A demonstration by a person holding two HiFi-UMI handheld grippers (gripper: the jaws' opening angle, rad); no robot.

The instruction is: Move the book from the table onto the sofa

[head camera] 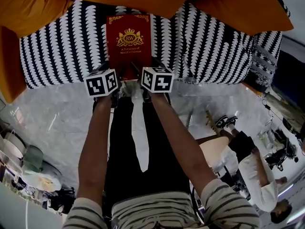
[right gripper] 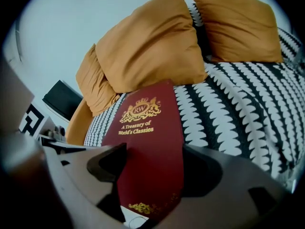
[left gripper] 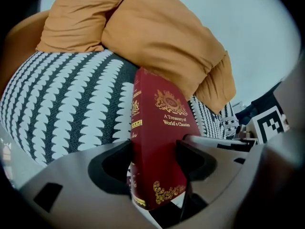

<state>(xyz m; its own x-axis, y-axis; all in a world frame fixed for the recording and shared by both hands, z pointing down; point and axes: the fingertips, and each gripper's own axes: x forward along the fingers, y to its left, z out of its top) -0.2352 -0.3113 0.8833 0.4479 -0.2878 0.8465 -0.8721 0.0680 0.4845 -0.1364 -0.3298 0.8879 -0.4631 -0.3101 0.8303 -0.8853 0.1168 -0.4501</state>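
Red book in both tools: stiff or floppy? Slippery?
Probably stiff: the book looks flat though gripped only at its near edge by the left tool and right tool. The smooth cover might slip. Thick, so likely heavyish.

In the head view the near edge of the book [head camera: 129, 44] is hidden behind the marker cubes of the left tool [head camera: 114, 78] and the right tool [head camera: 143, 75] (their jaws also cannot be seen there). The orange cushions [head camera: 224, 4] are cut off by the upper edge.

Red gold-stamped book [head camera: 129, 42], black-and-white patterned sofa [head camera: 62, 46], orange cushions [head camera: 238, 6]
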